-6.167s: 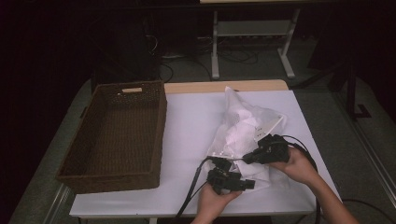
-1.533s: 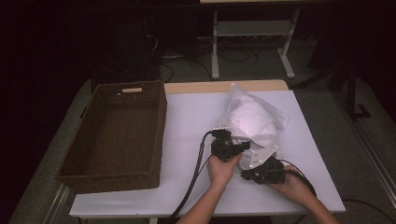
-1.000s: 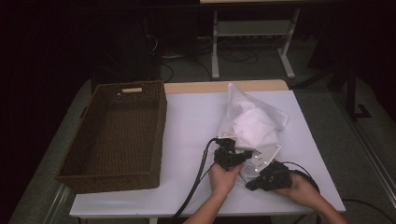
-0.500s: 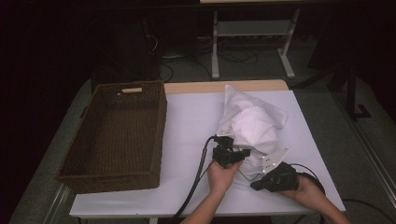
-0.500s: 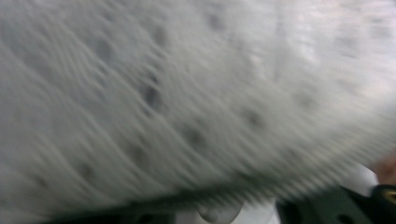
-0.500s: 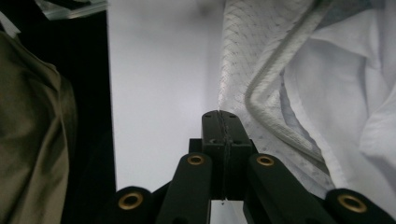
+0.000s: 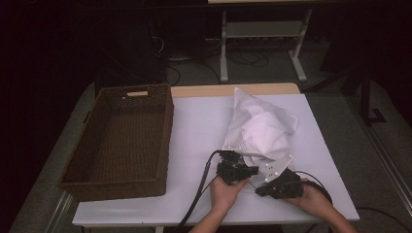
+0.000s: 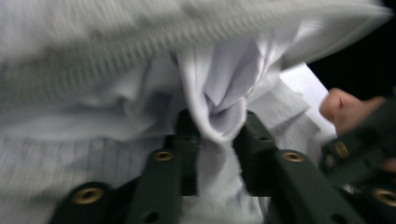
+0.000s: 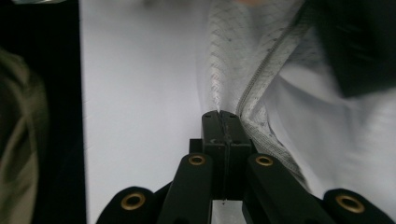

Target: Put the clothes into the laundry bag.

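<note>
White table [image 7: 194,121]: wicker basket [image 7: 121,141] is set left; white cloth [image 8: 219,116] is pinched by left tongs [image 8: 215,140], mesh zip bag [image 9: 233,60] edge by right tongs [image 9: 221,116].

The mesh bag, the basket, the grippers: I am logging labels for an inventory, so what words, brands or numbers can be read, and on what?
None can be read: the mesh bag, wicker basket, table, left gripper and right gripper show no legible text.
</note>
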The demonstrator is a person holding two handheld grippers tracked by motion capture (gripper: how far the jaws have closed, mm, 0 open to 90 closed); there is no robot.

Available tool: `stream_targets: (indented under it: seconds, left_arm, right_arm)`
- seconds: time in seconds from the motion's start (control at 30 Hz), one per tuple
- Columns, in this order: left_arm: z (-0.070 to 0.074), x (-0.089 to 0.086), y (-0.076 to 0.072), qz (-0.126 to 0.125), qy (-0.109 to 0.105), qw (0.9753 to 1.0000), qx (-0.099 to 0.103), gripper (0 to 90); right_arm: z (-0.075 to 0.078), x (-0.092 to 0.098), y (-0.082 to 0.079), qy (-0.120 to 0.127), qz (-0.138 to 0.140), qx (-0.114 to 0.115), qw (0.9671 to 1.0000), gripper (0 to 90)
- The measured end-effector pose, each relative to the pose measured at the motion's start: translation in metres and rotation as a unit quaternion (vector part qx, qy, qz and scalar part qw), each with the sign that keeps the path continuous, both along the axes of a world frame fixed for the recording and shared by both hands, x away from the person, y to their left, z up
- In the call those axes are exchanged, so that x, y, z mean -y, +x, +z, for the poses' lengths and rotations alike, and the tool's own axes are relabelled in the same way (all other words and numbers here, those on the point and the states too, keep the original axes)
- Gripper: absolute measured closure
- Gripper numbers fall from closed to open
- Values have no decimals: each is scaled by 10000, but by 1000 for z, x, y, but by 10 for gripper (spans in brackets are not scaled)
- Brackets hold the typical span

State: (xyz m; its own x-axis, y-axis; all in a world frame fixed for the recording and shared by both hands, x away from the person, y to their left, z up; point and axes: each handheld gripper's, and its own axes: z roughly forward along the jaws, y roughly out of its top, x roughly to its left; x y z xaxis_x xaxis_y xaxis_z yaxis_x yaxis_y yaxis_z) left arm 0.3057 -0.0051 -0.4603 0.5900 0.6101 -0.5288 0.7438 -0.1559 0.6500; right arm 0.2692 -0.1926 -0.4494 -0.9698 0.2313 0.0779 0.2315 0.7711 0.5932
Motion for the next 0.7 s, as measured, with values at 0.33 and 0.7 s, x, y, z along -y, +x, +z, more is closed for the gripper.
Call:
stream_targets:
  seconds: [0.33, 0.7]
  left_arm:
    - [-1, 13, 13, 463, -134, 9987, 166, 795]
    - [7, -2, -11, 26, 0, 9994, 332, 659]
  right_arm:
    - [1, 15, -11, -50, 346, -572, 9978, 900]
    - [44, 47, 1, 731, -439, 177, 9962, 704]
